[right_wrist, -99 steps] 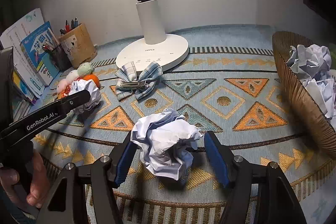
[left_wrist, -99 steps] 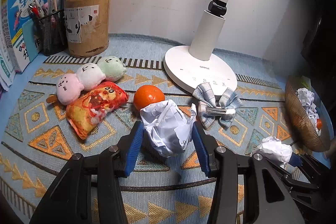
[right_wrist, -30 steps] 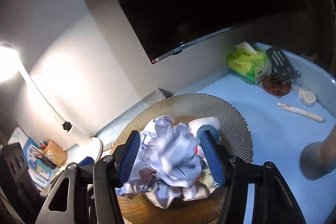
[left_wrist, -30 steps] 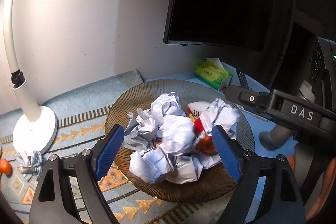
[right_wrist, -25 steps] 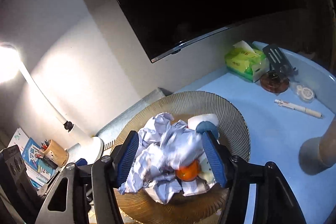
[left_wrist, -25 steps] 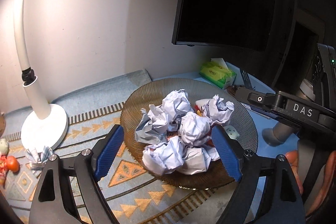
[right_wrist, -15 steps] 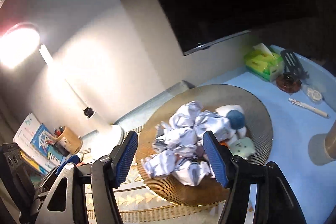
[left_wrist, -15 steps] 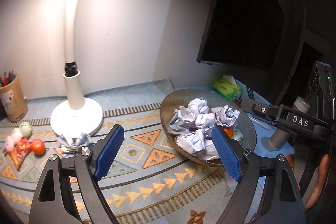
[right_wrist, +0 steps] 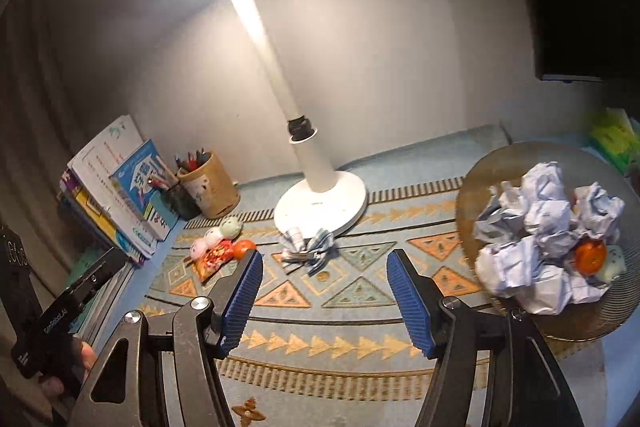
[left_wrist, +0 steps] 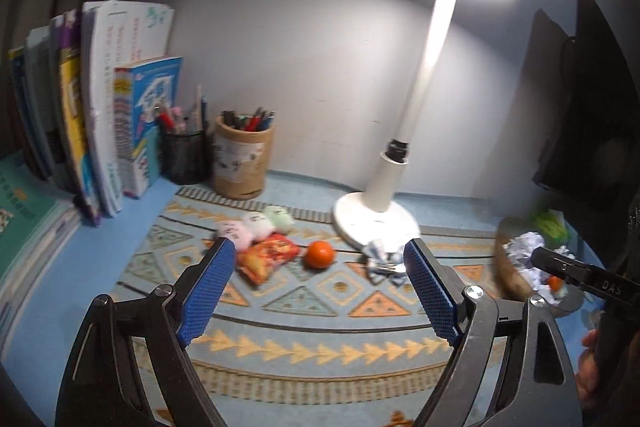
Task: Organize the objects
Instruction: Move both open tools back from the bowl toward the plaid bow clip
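Right of the white round-based desk lamp (right_wrist: 320, 203), we see crumpled white paper balls (right_wrist: 536, 243) heaped in the brown ribbed bowl (right_wrist: 480, 179). Our left gripper (left_wrist: 316, 283) and right gripper (right_wrist: 322, 287) both hang spread and empty before the lamp.

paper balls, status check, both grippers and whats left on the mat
Left gripper and right gripper open, empty. Paper balls piled in bowl. Orange, snack bag, bow left on mat.

Crumpled paper balls (right_wrist: 536, 239) heaped in brown ribbed bowl (right_wrist: 480, 179), orange (right_wrist: 590, 257) among them
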Demonstrator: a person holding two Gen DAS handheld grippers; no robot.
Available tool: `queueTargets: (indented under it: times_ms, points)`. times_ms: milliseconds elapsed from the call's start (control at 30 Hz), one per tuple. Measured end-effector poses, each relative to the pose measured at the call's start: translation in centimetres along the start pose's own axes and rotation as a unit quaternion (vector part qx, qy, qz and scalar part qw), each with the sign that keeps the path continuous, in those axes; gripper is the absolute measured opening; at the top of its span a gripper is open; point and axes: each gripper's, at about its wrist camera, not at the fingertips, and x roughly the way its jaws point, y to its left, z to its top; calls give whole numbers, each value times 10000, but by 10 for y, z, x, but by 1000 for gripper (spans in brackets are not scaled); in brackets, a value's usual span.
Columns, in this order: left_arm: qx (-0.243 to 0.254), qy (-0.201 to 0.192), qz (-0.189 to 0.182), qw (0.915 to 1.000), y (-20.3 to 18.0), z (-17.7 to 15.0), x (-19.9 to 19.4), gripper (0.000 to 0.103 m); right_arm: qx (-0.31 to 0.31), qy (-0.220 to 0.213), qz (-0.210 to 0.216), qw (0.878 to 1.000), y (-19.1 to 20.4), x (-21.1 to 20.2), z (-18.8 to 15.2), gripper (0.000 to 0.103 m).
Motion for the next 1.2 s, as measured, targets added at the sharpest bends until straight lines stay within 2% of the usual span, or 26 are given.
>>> queueTargets:
  times_ms: [167, 367, 600, 800, 967, 1200]
  points:
    - [-117, 329, 512, 9981, 44, -18, 25, 85, -362, 298, 133, 9988, 44, 33, -18, 63]
    - [-44, 750, 807, 9939, 58, -45, 63, 85, -687, 501, 91, 9963, 73, 82, -44, 66]
    - [23, 849, 804, 9931, 57, -54, 73, 85, -688, 659, -111, 9954, 68, 118, -65, 66]
    - [38, 861, 839, 9927, 56, -54, 74, 85, -352, 803, -169, 9960, 48, 133, -72, 66]
    - [40, 853, 842, 9928, 56, -54, 74, 85, -95, 794, -69, 9968, 37, 132, -70, 67]
    - [87, 865, 894, 9922, 55, -54, 74, 85, -50, 852, -25, 9963, 36, 135, -71, 67]
